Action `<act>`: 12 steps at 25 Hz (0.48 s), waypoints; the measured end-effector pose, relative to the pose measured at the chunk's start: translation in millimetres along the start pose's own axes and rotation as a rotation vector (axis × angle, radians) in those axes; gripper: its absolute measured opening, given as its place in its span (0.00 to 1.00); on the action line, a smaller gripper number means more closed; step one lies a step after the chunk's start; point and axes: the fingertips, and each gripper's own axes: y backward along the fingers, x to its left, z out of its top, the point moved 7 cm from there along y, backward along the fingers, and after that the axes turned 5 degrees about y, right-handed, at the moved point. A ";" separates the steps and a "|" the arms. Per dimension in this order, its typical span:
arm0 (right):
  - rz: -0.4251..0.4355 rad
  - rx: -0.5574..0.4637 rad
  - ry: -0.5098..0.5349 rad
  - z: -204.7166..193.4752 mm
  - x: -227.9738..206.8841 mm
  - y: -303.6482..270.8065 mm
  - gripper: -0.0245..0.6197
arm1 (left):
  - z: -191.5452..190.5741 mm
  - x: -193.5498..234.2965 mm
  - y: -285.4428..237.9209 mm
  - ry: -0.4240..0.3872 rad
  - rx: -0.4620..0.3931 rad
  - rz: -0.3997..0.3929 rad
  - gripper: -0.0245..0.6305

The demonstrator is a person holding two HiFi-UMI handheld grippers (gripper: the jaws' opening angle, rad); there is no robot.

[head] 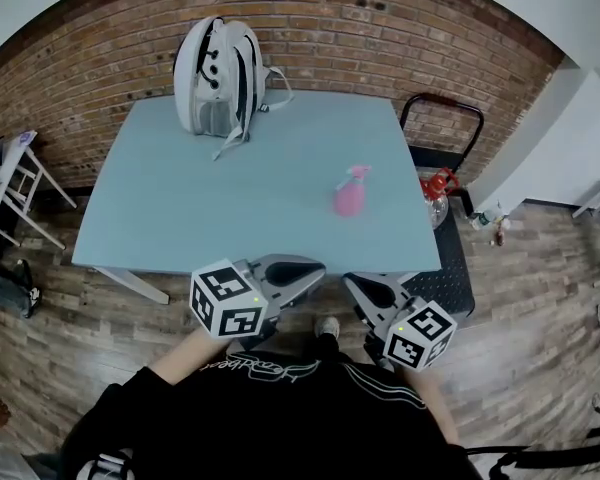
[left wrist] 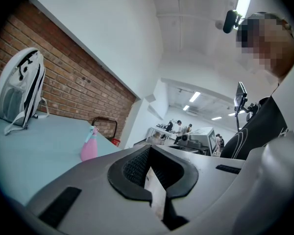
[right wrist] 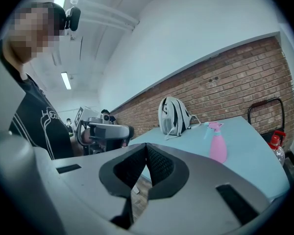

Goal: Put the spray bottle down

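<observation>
The pink spray bottle (head: 350,196) stands upright on the pale blue table (head: 230,218), right of its middle, with nothing touching it. It also shows in the left gripper view as the spray bottle (left wrist: 89,148) and in the right gripper view as the spray bottle (right wrist: 217,146). My left gripper (head: 315,268) hangs just off the table's front edge, jaws shut and empty (left wrist: 149,151). My right gripper (head: 355,286) is beside it, also off the front edge, shut with nothing held (right wrist: 146,148). Both are well short of the bottle.
A white and grey backpack (head: 218,76) stands at the table's far left, in front of a brick wall. A black cart (head: 442,128) with red items is off the right side. A white stand (head: 20,183) is at the left. People work in the far background.
</observation>
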 end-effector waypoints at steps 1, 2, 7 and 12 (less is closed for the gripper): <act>0.001 0.001 0.001 -0.2 1.6 -0.6 0.06 | -0.4 -0.3 1.6 0.001 -0.002 0.001 0.05; 0.003 0.001 0.000 -0.7 3.3 -1.0 0.06 | -1.2 -0.7 3.3 0.003 -0.003 0.003 0.05; 0.006 0.006 0.006 -1.2 10.0 -1.9 0.06 | -5.1 -2.3 9.3 0.011 0.001 0.013 0.05; 0.003 0.005 0.008 -3.4 14.4 -3.9 0.06 | -8.5 -1.9 14.9 0.022 0.000 0.023 0.05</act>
